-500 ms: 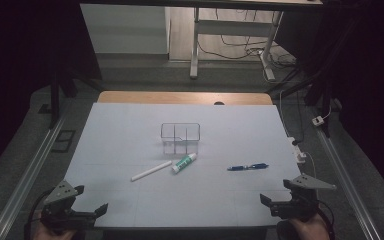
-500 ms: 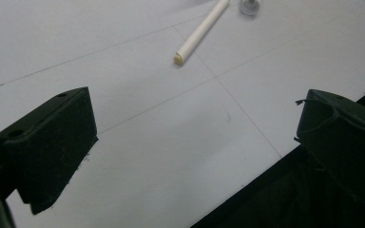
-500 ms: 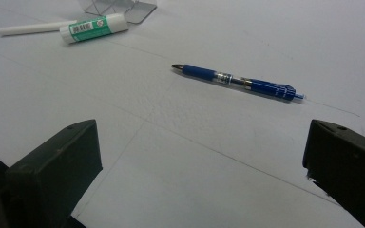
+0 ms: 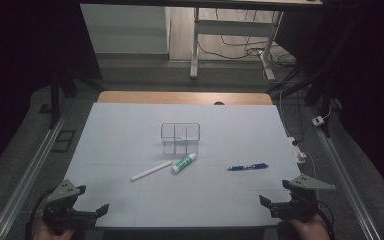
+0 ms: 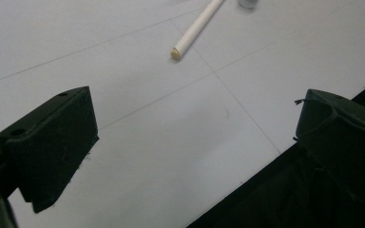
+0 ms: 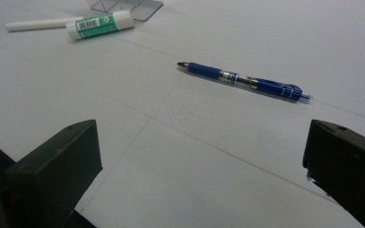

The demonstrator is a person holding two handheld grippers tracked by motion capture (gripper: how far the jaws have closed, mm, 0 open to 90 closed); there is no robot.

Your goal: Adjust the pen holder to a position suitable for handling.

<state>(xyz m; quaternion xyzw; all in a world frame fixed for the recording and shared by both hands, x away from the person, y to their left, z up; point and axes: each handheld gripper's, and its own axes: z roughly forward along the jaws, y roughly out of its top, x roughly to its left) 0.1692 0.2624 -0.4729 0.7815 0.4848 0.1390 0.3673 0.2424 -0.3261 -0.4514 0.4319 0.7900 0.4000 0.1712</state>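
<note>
The left gripper [image 4: 87,212] is resting at the near left corner of the white table [image 4: 130,130], jaws standing wide apart with nothing between them. The right gripper [image 4: 275,204] is sitting at the near right corner, its jaws likewise spread and empty.

A slim white cylindrical stick [image 4: 151,171] is lying flat ahead of the left gripper, well apart from it; in the left gripper view its cream-coloured end [image 5: 176,53] is pointing toward the jaws, with bare table between. Just beside the stick's far end, a white glue stick with a green label [image 4: 184,163] is lying on its side, angled toward a clear plastic divided organiser box [image 4: 180,137] that is standing upright near the table's middle. Whether the glue stick is touching the box is not possible to tell.

A blue retractable pen [image 4: 247,167] is lying flat ahead of the right gripper, apart from the other items; in the right gripper view its tip [image 6: 182,64] is pointing left. Nothing is blocking the path between either gripper and the nearest item.
</note>
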